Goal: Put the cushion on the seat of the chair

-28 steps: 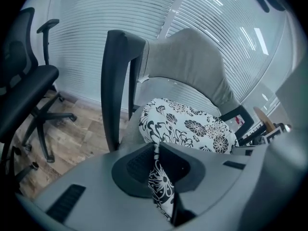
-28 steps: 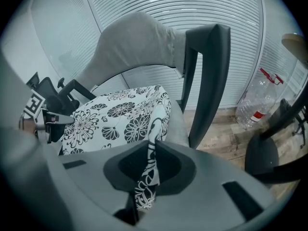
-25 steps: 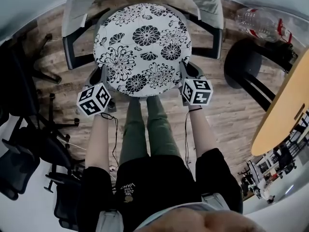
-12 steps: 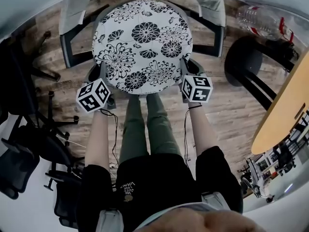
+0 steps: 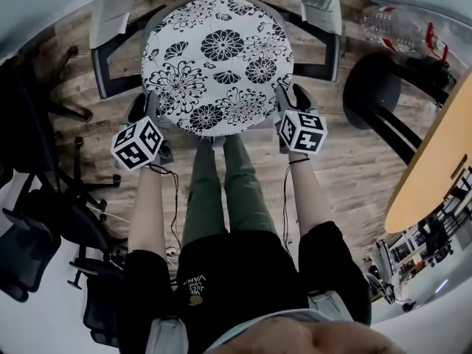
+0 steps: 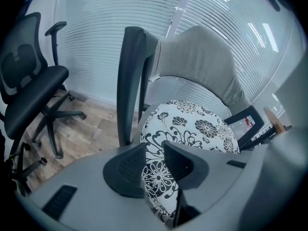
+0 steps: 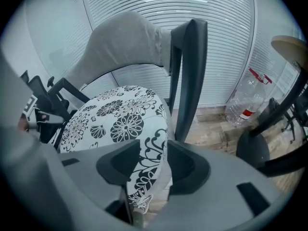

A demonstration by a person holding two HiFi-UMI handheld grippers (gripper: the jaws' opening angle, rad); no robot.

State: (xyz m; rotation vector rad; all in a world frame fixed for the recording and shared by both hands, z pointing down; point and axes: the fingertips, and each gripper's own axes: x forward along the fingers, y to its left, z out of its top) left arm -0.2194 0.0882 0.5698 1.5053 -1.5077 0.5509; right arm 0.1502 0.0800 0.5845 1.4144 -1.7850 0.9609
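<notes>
1 cushion [image 5: 217,61], 1 grey chair [image 5: 110,13], 2 grippers (left gripper [image 6: 154,162], right gripper [image 7: 153,162]), 1 water bottle [image 5: 394,32], 1 table [image 5: 435,168]

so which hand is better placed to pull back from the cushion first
Right, probably. On the right gripper the jaws have just been opening and stand loose around the cushion edge between them; the left gripper pinches it, so it must let go first.
</notes>
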